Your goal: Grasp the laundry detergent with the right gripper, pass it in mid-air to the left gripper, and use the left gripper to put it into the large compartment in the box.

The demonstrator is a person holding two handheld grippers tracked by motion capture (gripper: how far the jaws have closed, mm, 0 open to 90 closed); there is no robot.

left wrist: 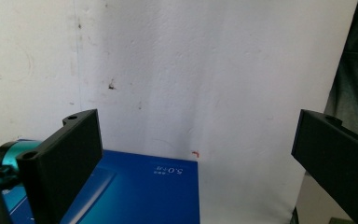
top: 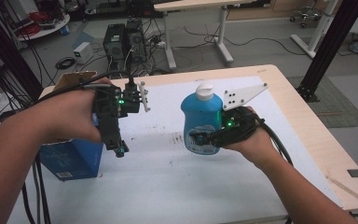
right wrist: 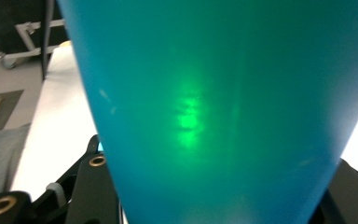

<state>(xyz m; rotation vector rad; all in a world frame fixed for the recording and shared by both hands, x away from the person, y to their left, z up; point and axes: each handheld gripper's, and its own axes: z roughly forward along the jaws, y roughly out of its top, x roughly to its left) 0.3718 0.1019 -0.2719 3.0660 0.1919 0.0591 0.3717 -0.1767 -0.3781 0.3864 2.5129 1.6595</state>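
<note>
One blue bottle (top: 202, 122) (white-capped), one blue box (top: 72, 158), two grippers, left (top: 119, 150) and right (top: 198, 138).

**Hidden and cut-off parts**

In the right gripper view, the blue bottle (right wrist: 214, 116) is cut off by the top and bottom edges, and its cap is not seen. In the left gripper view, the small print on the blue box (left wrist: 135, 196) is too small to be read.

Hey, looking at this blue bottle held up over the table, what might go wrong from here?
The right tongs pinch the blue bottle low on its smooth body, so the top-heavy bottle may tip or slip out. It appears lifted off the white mat, so a drop could knock its white cap loose. The left tongs stand open over the blue box; swinging across could bump it.
</note>
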